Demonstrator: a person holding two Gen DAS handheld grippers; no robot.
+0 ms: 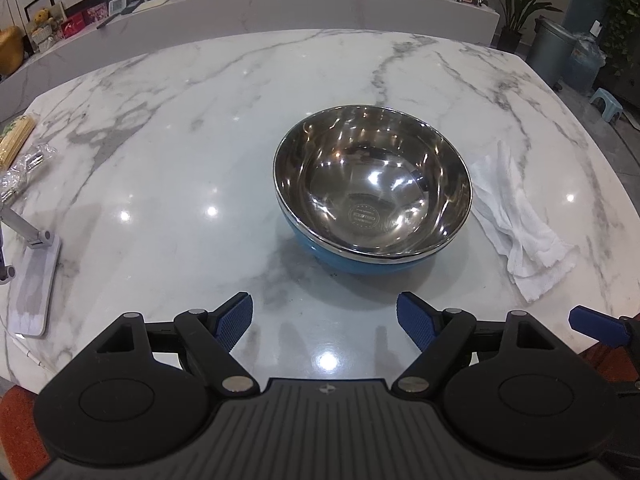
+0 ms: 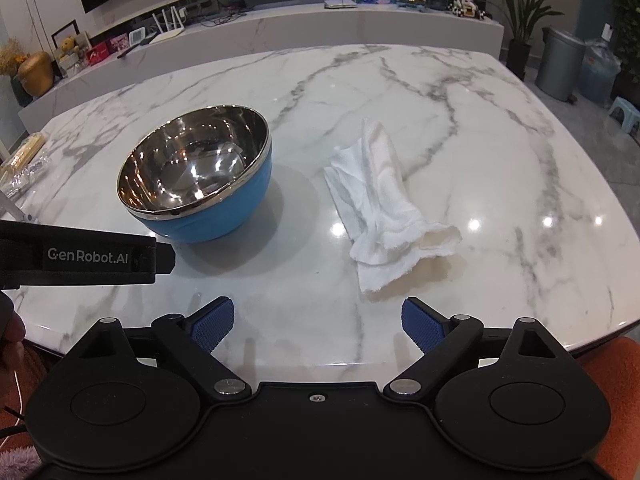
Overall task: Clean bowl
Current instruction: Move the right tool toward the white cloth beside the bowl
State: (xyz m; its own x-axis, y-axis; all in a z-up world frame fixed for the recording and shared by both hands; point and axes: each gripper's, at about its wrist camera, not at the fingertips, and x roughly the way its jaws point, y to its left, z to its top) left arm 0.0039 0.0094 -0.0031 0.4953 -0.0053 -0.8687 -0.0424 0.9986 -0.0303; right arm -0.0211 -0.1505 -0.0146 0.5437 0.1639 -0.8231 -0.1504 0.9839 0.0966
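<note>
A steel bowl [image 1: 372, 184] with a blue outside stands upright on the white marble table [image 1: 180, 168], and nothing shows inside it. A crumpled white cloth [image 1: 516, 220] lies just right of it, apart from the rim. My left gripper [image 1: 325, 312] hovers open over the near table edge, short of the bowl, with nothing between its blue pads. In the right wrist view the bowl [image 2: 192, 172] is at the left and the cloth [image 2: 384, 204] straight ahead. My right gripper [image 2: 318, 312] is open and empty, a little short of the cloth.
A white folding phone stand [image 1: 32, 280] and wrapped chopstick packets [image 1: 16, 148] sit at the table's left edge. The left gripper's black body [image 2: 80, 256] juts in beside the bowl. A grey bin [image 2: 560, 64] and plants stand beyond the far right corner.
</note>
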